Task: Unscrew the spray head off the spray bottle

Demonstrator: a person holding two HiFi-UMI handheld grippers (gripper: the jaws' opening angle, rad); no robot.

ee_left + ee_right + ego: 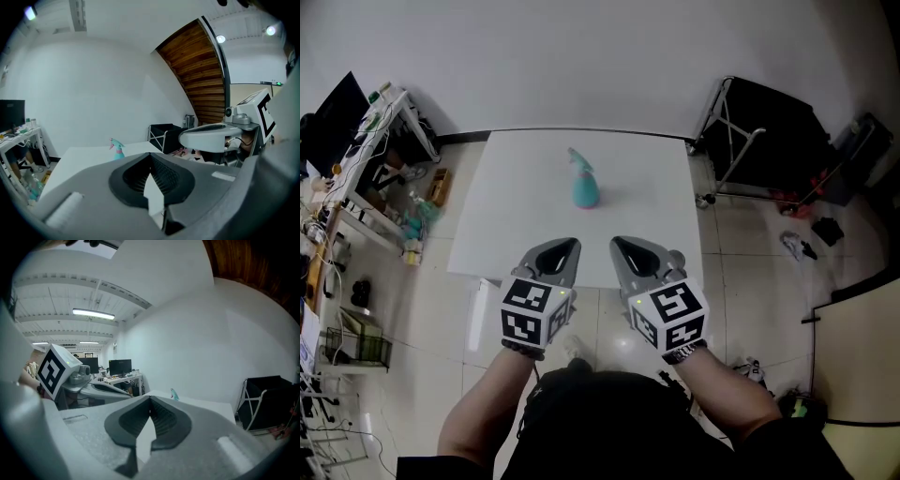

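Note:
A small teal spray bottle with a pale spray head stands upright near the middle of the white table. It shows small and far off in the left gripper view and in the right gripper view. My left gripper and right gripper hover side by side over the table's near edge, well short of the bottle. Both are shut with nothing between their fingers.
A cluttered desk with shelves stands left of the table. A black folding rack stands to its right, with small items on the tiled floor. A white wall runs behind the table.

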